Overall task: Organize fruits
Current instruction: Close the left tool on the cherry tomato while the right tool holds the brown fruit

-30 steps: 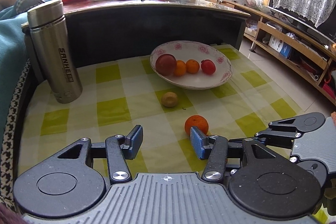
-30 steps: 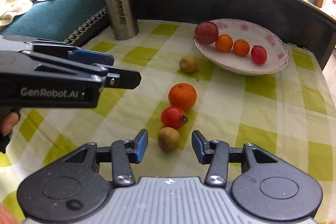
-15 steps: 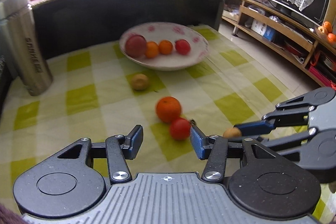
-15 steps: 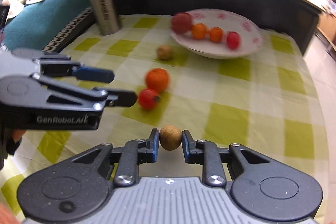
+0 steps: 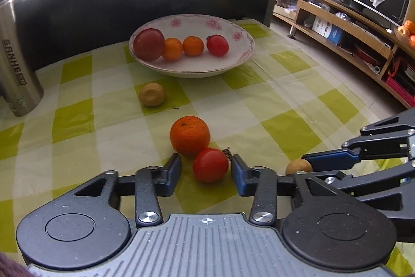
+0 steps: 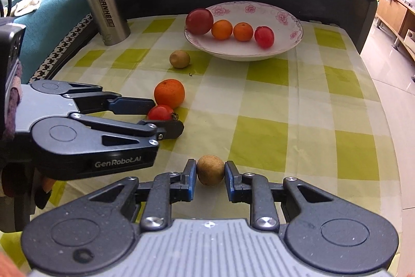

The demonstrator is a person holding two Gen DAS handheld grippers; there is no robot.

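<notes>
Right gripper: I have it clamped on a small brown fruit, both blue pads against its sides, at the lower centre of the right wrist view. I judge it lifted clear of the cloth, though I cannot be sure.
Why a light pinch: the fruit is round and small, so I hold it across its widest part to keep it from rolling out.
Left gripper: its fingers are spread, one on each side of the small red fruit at the lower centre of the left wrist view; neither pad clearly touches it.
Why I straddle it: the red fruit lies touching the loose orange, so I come in from the near side, where the pads can close without pushing the orange.
Dried stem: it sticks out at the red fruit's right, near my right-hand pad, and could catch.
Second brown fruit: it sits alone on the checked cloth, left of centre, between the orange and the bowl.
Bowl: upper centre, already holding a large dark red fruit, two small oranges and a red fruit in a row, so I take it as where the loose fruit belongs.
Worktop: three fruits are on it, one is in my grip.
Flask: it stands upright at the left edge, well apart from my path.
</notes>
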